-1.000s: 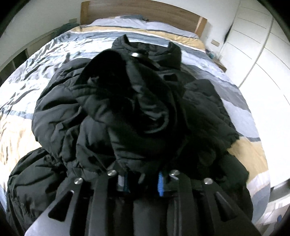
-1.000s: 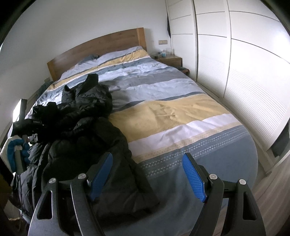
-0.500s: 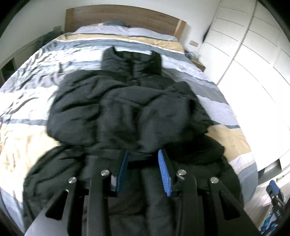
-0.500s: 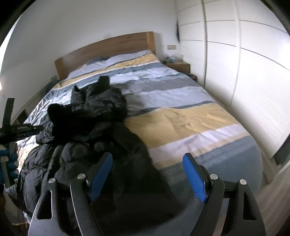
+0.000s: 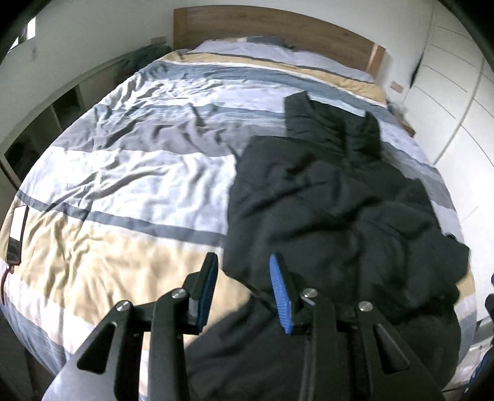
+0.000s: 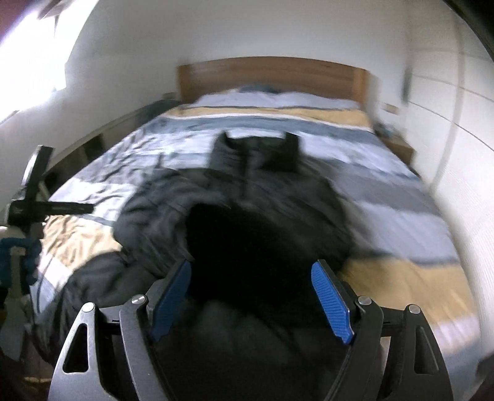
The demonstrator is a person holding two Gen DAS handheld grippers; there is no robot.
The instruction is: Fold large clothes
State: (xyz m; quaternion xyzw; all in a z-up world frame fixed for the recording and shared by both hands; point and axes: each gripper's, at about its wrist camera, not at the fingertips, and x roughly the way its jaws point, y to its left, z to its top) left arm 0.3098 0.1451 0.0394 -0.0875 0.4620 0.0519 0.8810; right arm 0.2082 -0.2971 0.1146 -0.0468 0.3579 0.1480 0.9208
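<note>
Now both open, holding nothing: left tool (image 5: 244,283) at the edge of the black jacket (image 5: 339,197) on the striped bed (image 5: 129,172); right tool (image 6: 251,296) above the jacket's middle.

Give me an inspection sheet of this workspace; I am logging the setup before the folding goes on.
Surface: bed with a striped, wrinkled cover.
Job's things: black puffer jacket lying rumpled on the bed, collar toward the wooden headboard.
Clutter: dark flat item at the bed's left edge, too small to identify.
Grippers: left tool open, holding nothing; right tool open wide over the jacket; that view is blurred.
Cables: nothing seen.
Surroundings: white wardrobe, nightstand, low shelving.
</note>
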